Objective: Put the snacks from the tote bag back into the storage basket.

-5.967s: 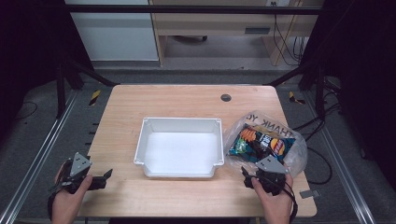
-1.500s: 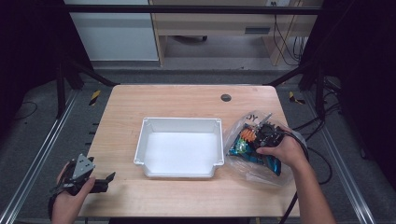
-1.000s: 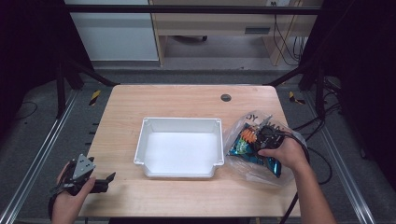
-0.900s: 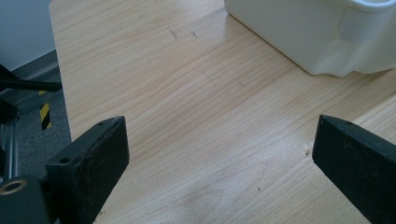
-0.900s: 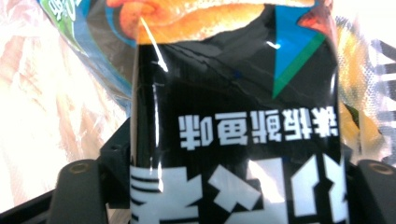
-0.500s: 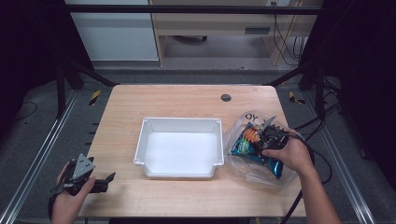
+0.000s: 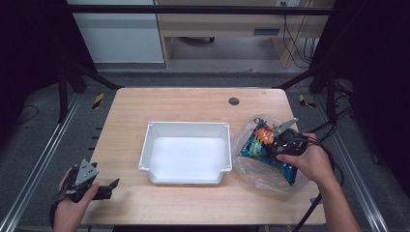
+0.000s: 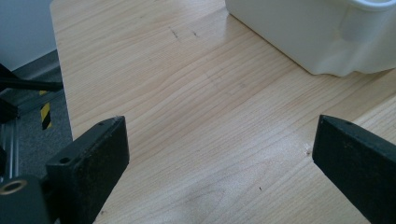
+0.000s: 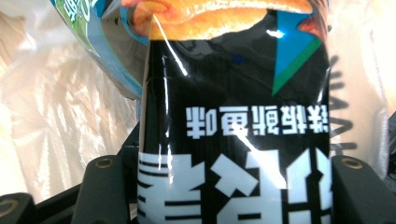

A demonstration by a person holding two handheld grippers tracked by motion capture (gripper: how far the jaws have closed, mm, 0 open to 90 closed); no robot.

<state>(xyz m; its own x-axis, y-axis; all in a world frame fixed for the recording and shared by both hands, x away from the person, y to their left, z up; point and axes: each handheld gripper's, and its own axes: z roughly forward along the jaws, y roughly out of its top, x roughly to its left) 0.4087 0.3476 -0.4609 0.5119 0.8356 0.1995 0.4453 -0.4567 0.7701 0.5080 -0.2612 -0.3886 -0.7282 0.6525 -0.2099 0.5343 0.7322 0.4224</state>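
Observation:
My right gripper (image 7: 274, 141) reaches into a clear plastic bag (image 7: 263, 171) of snack packets at the table's right side. It is shut on a black snack packet (image 9: 233, 93) with white lettering and an orange picture, which sits upright between the two jaws. In the high view that packet (image 7: 264, 134) pokes up from the bag's mouth. A blue and green packet (image 9: 88, 28) lies behind it in the bag. My left gripper (image 7: 109, 185) rests open near the table's front left corner, with bare wood between its fingers (image 8: 93, 149).
A white rectangular bin (image 7: 187, 126) stands empty in the middle of the wooden table (image 7: 169, 104). Its corner (image 8: 322, 42) is ahead of the left gripper. A small dark grommet (image 7: 234, 101) sits at the back. Black frame posts and cables flank the table.
The right gripper has shut on the black packet and lifted it a little, up and slightly to the right, inside the bag. The left hand has stayed put.

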